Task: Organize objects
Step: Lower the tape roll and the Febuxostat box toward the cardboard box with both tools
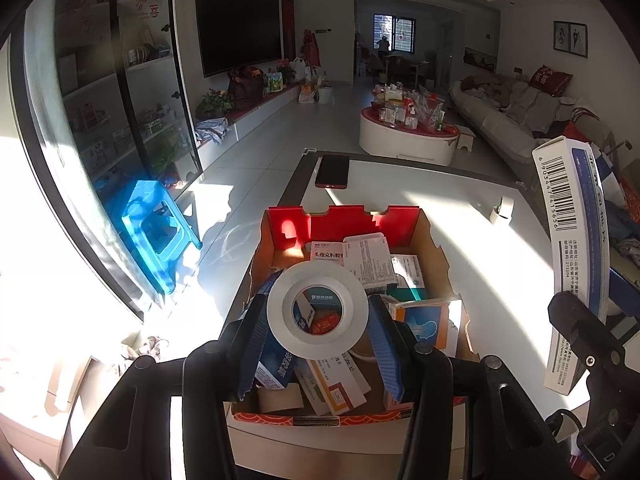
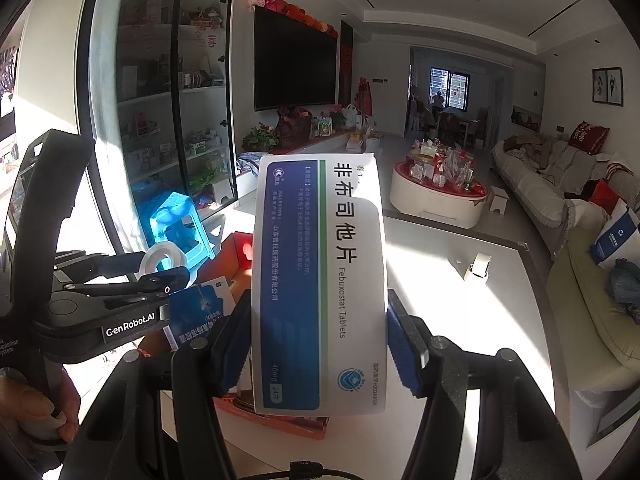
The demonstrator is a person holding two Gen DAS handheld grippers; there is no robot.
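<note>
My left gripper is shut on a white tape roll, held upright above an open cardboard box with red flaps that holds several medicine packets. My right gripper is shut on a white and blue Febuxostat tablet box, held upright above the white table. That tablet box also shows at the right in the left wrist view. The left gripper and tape roll show at the left in the right wrist view.
A red phone lies at the table's far left edge. A small tape dispenser stands at the far right of the table. A blue plastic stool stands on the floor to the left. A sofa runs along the right.
</note>
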